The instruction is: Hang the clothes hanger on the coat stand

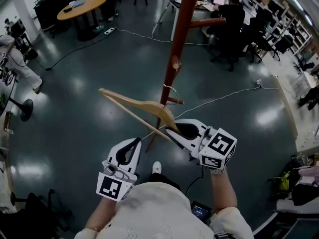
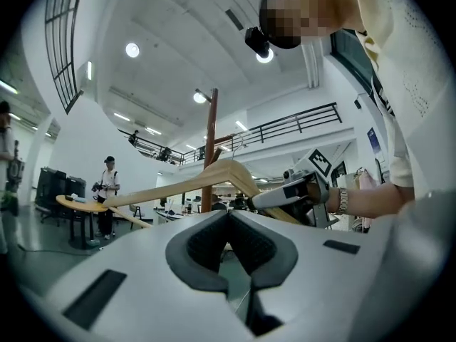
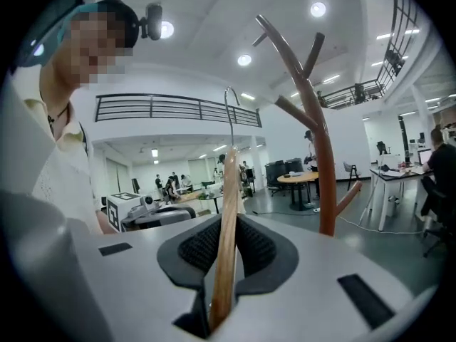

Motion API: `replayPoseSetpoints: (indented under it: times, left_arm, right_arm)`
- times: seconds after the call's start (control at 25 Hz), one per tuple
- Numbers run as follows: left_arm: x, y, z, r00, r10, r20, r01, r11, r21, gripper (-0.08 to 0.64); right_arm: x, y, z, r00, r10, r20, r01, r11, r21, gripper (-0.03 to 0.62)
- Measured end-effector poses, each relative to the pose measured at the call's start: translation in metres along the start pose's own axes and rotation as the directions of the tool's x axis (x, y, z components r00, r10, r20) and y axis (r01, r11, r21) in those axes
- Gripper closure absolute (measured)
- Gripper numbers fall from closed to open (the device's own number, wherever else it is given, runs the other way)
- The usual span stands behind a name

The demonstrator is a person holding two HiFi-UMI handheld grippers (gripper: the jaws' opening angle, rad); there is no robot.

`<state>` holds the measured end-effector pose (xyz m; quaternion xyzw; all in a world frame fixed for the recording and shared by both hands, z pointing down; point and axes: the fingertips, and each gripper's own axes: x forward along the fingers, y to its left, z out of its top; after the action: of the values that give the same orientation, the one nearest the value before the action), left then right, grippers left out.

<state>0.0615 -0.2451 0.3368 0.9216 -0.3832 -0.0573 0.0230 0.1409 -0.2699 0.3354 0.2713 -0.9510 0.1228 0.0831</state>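
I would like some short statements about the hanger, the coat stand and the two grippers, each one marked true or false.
1. The right gripper is shut on the wooden hanger. True.
2. The hanger hangs on the coat stand. False: it is held in the air, short of the stand.
3. The left gripper also grips the hanger. False: nothing is between its jaws.
4. The coat stand is brown with branch-like pegs. True.

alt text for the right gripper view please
The right tongs are clamped on a pale wooden clothes hanger, seen edge-on, whose thin metal hook points up. A brown branching coat stand rises to its right, not touching it.
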Motion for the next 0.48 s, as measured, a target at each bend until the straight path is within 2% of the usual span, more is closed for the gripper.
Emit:
replayPoseSetpoints:
  times: [0.24,0.48]
  left_arm:
    - [0.043,0.010,0.011,0.997,0.059,0.058,-0.061,0.998,0.030,0.548]
    - [0.063,0.017,-0.001,0.990,0.134,0.039,-0.136,0.989,0.062,0.548]
  right_arm:
    - [-0.012,-0.045,0.034,0.991,0.133,0.000,-0.133,0.991,-0.028,0.523]
    - [-0.009,-0.099,0.028,0.972,0.226,-0.064,-0.228,0.973,-0.026,0.523]
